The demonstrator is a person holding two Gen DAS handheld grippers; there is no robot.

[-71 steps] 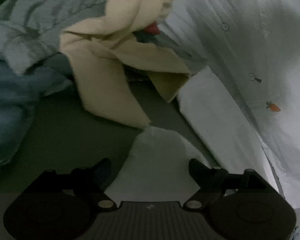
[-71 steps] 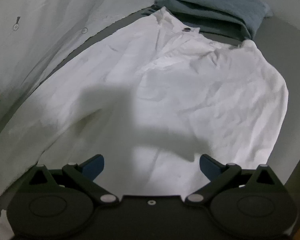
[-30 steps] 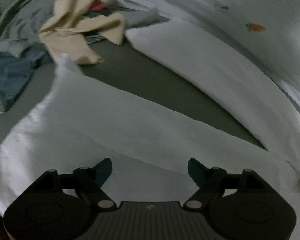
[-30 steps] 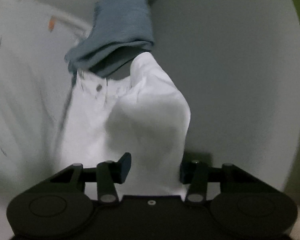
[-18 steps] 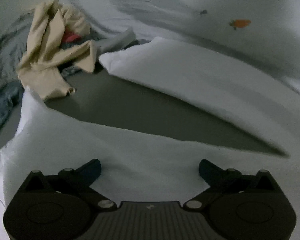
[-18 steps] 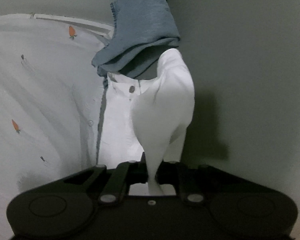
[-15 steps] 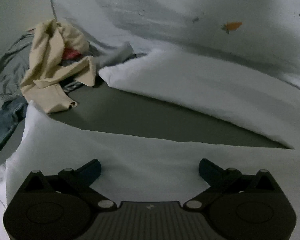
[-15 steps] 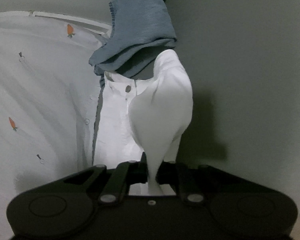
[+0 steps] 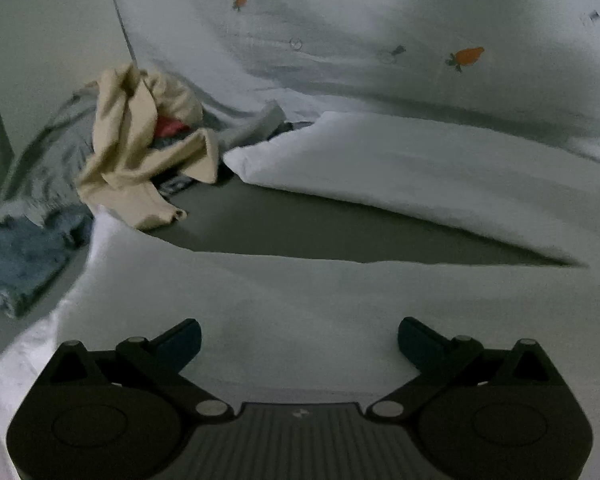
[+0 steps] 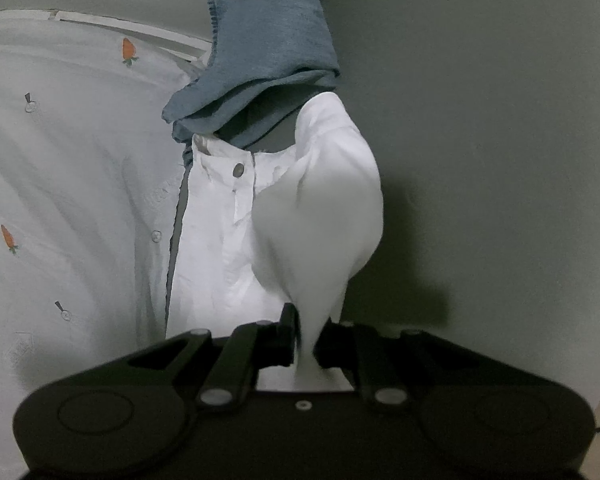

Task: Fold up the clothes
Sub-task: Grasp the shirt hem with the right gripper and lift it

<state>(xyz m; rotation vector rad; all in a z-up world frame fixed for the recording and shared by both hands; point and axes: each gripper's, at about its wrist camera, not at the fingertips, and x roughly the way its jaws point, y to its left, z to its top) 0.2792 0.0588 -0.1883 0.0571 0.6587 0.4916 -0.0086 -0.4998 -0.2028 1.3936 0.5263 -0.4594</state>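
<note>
- Right gripper: jaws pinched tight on a bunched edge of the white cotton button-waist trousers, lifted off the grey-green bed surface; it has just clamped and eased a hair, cloth stays between the pads. Probably held at the waist side so that half can be carried over for a lengthwise fold.
- Lifted cloth balloons up from the pinch, the rest lies flat beside it, waistband button facing up.
- Folded blue-grey towel-like cloth sits just past the waistband, looks like a finished pile, kept clear of the work area.
- Left gripper: jaws spread to their widest after widening further, nothing between the pads, hovering low over a trouser leg. Judged: lining up to grab the leg end so both ends move together.
- The two legs fan out in a V, bare bed between them.
- Beyond: cream crumpled garment on a heap of unfolded clothes, waiting.
- White carrot-print bedding runs along the far edge, touching the far leg.
</note>
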